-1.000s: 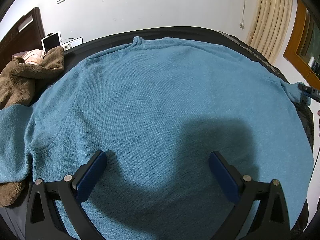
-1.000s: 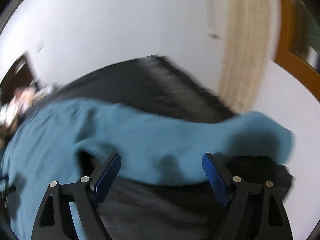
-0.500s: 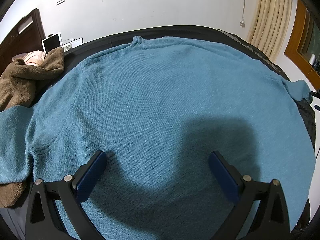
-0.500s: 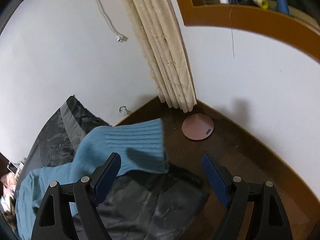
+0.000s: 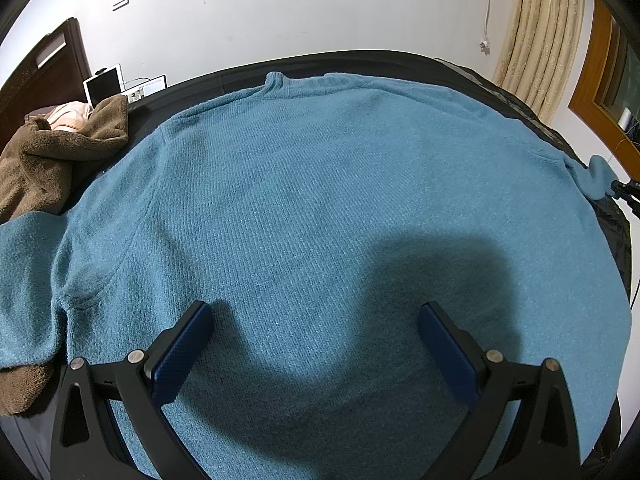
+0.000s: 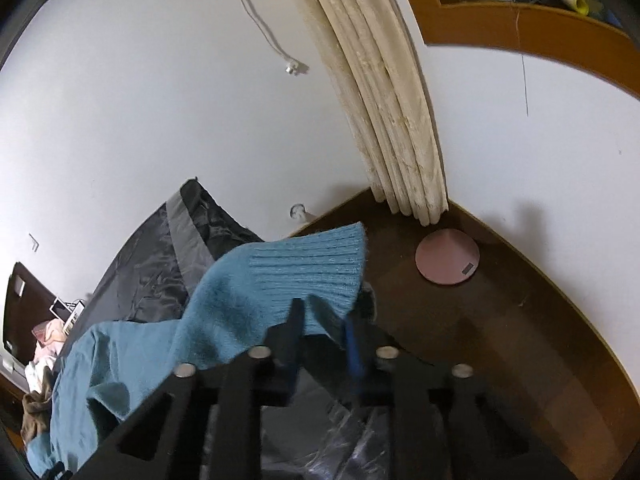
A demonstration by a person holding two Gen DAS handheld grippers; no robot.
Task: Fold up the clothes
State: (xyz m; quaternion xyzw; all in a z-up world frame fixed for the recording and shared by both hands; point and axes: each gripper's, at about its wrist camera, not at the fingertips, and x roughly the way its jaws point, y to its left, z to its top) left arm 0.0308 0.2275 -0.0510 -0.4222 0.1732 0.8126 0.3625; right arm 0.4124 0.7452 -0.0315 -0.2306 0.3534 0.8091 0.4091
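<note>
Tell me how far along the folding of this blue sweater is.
Early. Done: the blue sweater lies spread flat on the bed, collar at the far edge. In hand: the right gripper has its jaws closed on the sleeve cuff; the left gripper hovers open over the body. Left: both sleeves and the body, no fold visible yet.

Brown fleece blanket [image 5: 48, 160] beside a white tablet [image 5: 103, 87]; cream curtain [image 6: 384, 92]; pink disc [image 6: 447, 256] on dark floor.
</note>
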